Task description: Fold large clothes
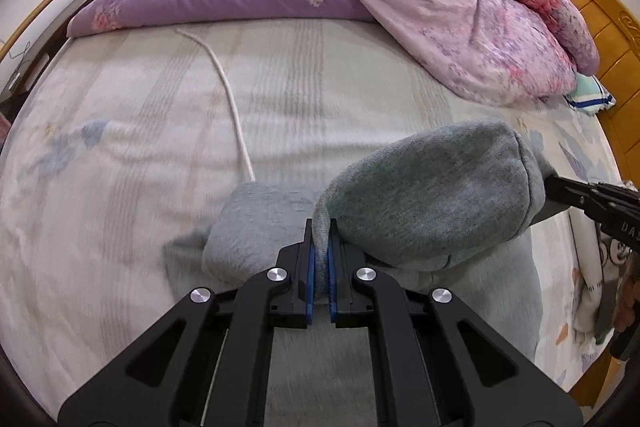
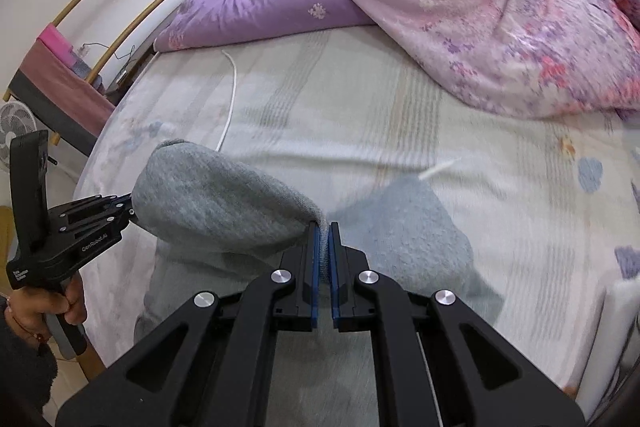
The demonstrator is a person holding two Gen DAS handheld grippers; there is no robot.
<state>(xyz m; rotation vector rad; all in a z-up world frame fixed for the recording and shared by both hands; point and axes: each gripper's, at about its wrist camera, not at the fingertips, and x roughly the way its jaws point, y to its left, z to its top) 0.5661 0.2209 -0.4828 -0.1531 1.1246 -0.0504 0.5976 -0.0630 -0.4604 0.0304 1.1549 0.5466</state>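
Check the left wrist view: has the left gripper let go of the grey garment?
No. The left gripper has its blue pads closed on an edge of the grey garment, lifted above the bed sheet.

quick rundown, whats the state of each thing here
left claw: shut on grey sweater
right claw: shut on grey sweater
grey sweater: top edge lifted between both claws, rest lying on bed
purple quilt: bunched up at far side
white cord: lying loose on bedsheet

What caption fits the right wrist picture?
Both grippers, right gripper and left gripper, pinch a grey garment above the bed.
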